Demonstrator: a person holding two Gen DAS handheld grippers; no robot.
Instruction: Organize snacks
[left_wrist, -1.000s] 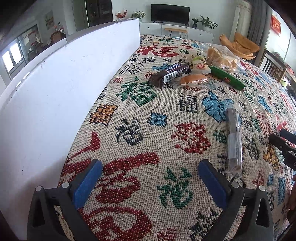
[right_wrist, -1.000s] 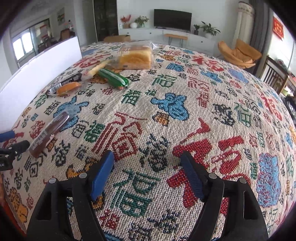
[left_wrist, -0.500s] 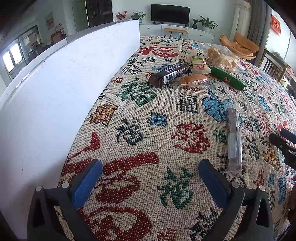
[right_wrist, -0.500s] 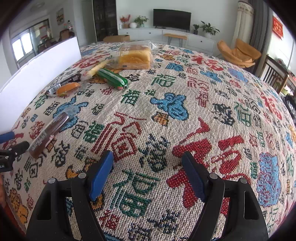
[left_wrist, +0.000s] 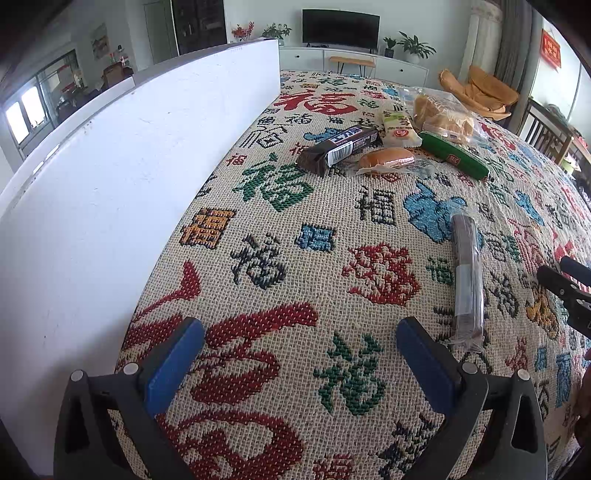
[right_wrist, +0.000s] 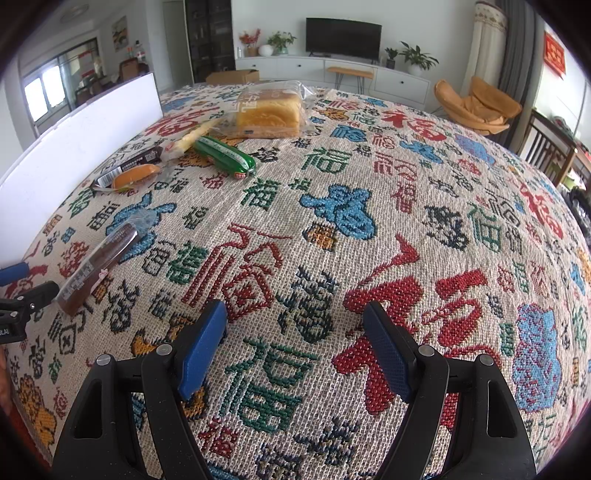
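Several snacks lie on the patterned tablecloth. A long brown bar in clear wrap lies just ahead and right of my left gripper, which is open and empty. Farther off lie a dark chocolate bar, an orange bun, a pale yellow pack, a green sausage pack and bagged bread. My right gripper is open and empty above the cloth; the brown bar, green pack and bread show to its left and ahead.
A tall white board stands along the table's left side and shows in the right wrist view too. The right gripper's fingertips show at the left view's right edge. Chairs stand beyond the table.
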